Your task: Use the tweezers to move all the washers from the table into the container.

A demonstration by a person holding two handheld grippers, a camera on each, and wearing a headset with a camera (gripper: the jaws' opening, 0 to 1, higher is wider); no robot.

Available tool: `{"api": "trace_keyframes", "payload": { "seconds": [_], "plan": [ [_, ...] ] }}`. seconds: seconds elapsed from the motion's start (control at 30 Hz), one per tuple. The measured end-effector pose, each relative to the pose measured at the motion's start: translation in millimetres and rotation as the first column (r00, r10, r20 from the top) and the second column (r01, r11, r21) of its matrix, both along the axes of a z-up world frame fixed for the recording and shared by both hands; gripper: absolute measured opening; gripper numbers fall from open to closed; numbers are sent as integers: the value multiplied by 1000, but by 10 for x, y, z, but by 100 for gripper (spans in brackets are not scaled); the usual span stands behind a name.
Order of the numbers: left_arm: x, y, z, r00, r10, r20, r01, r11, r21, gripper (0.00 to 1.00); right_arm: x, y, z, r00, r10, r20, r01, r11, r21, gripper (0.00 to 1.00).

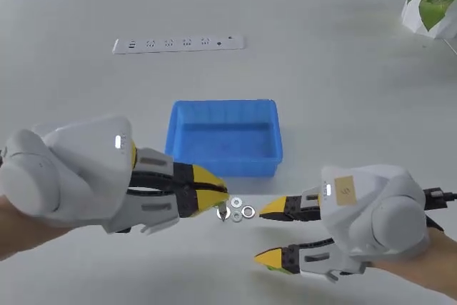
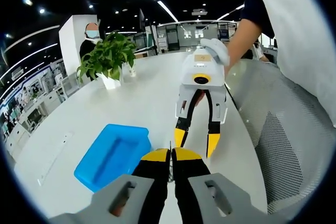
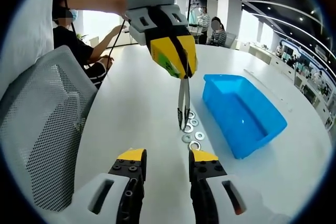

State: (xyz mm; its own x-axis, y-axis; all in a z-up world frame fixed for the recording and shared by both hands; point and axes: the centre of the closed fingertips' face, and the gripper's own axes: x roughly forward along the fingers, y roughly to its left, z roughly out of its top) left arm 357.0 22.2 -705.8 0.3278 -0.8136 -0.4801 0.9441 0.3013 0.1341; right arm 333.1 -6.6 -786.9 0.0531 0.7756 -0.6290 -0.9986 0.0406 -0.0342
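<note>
Jaws of the left gripper (image 3: 181, 65) clamp the tweezers (image 3: 182, 100), tips below among the washers (image 3: 187, 138), while the right gripper's (image 3: 167, 157) gape empty; a weak pinch could flick one away from the container (image 3: 247, 111).

The head view is bright and evenly lit from above, its white tabletop (image 1: 321, 69) close to washed out, with only a faint, soft shadow along the front of the blue container (image 1: 223, 137). In both gripper views ceiling strip lights (image 2: 167, 10) glare against a dark ceiling, straight lines bow hard toward the edges, and the tabletop carries a pale sheen. The tweezers (image 3: 182, 103) and washers (image 3: 195, 145) read sharp there, while the far room is small and soft.
</note>
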Motion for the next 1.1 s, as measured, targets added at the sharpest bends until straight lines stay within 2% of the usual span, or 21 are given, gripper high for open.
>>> {"api": "trace_keyframes", "payload": {
  "seconds": [0.07,0.17,0.23,0.37,0.57,0.73,0.87,1.0,1.1],
  "plan": [
    [-5,-4,1,1000,-4,-3,4,1000,-3,5,-4,15,6,1000,-2,-2,2,1000,4,33],
    [-85,-27,-5,998,-38,-53,37,999,-21,5,4,84,24,1000,-1,-7,1,1000,16,33],
    [-64,-10,-3,998,-36,-43,35,999,-16,5,22,135,39,1000,3,-9,-3,1000,21,33],
    [-30,11,2,997,-29,-75,27,999,-28,5,121,317,100,1000,7,-6,-7,999,49,33],
    [-22,8,-6,994,-66,-88,66,998,-3,5,188,542,119,998,61,20,-62,997,48,30],
    [-14,8,-14,991,-86,-103,87,996,8,5,192,605,122,997,70,15,-71,996,49,24],
    [2,-1,-16,990,-87,-115,88,996,7,5,182,602,79,996,86,19,-86,996,28,18],
    [-23,-40,-18,988,-99,-119,101,995,7,5,209,603,71,996,84,30,-85,996,23,12],
    [-23,-47,-25,988,-100,-120,102,995,6,5,206,585,70,994,104,42,-105,994,12,11]
  ]
}}
